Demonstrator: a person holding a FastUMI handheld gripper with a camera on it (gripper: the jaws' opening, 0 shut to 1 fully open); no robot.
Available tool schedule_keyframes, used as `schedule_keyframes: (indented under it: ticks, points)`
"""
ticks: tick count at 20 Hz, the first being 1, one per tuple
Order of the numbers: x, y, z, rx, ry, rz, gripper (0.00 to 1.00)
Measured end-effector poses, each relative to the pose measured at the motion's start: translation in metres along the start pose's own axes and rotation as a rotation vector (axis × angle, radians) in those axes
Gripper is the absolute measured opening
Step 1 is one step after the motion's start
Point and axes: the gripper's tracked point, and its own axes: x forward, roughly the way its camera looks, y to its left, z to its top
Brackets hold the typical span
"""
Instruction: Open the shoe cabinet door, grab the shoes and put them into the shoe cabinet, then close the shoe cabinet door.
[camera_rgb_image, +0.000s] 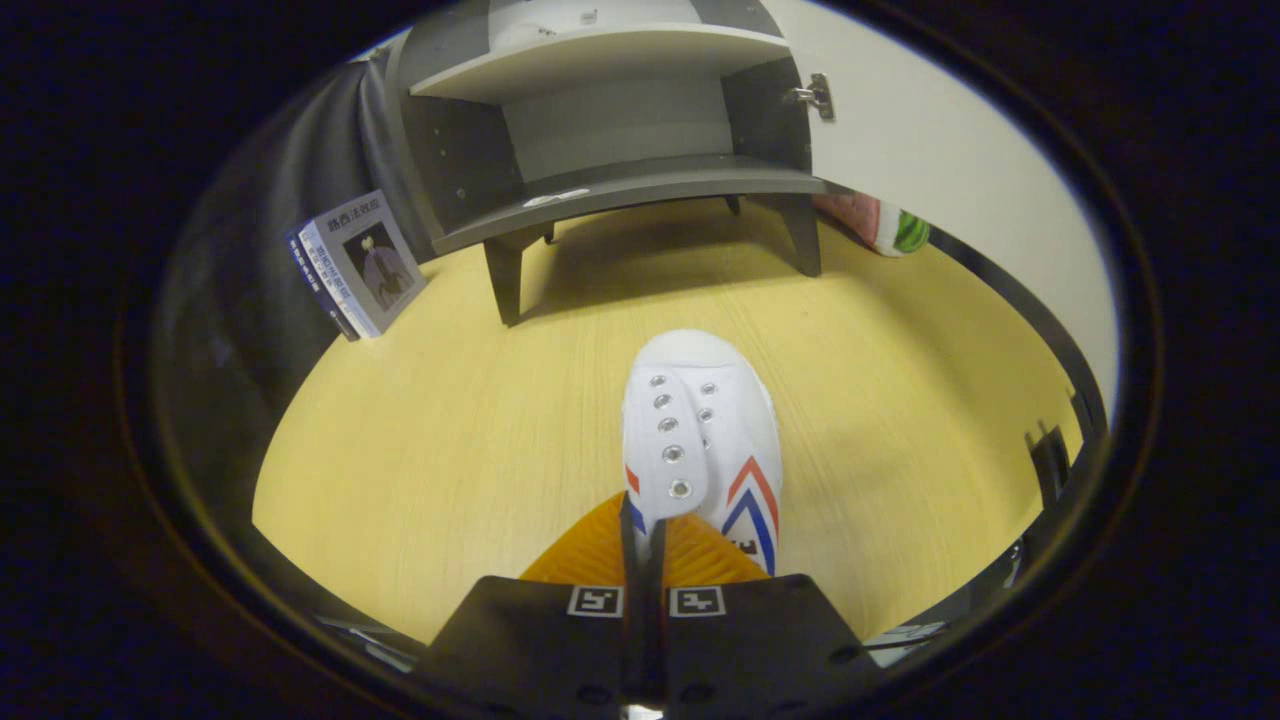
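1. Gripper (643, 530): fingers closed almost together, clamped on the heel rim of the white shoe (700, 430).
2. Shoe: extends ahead of the fingers, toe toward the cabinet.
3. Shoe cabinet (610, 120): well beyond, door (930, 150) open to the right.
4. Book (358, 262): ahead-left, beside the cabinet.

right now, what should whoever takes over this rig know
Gripper: fingers closed together on the rear edge of the white shoe, which points toward the cabinet.
Shoe cabinet: stands beyond the shoe on the wooden surface; its door is swung open to the right, and the lower shelf shows no shoe.
Done: door opened, shoe gripped.
Left: put the shoe on the shelf, release, close the door.
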Motion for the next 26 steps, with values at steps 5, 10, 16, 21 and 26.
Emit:
schedule_keyframes:
  ticks: [5, 10, 16, 21, 26]
  points:
    - [-0.001, 0.001, 0.004, -0.002, -0.015, -0.011, 0.03]
    - [-0.013, 0.002, 0.017, -0.010, -0.034, -0.011, 0.02]
    - [-0.047, 0.007, 0.049, -0.003, -0.042, -0.006, 0.02]
    - [-0.111, 0.018, 0.111, 0.021, -0.138, -0.012, 0.02]
    - [-0.184, 0.032, 0.209, 0.008, -0.322, -0.024, 0.02]
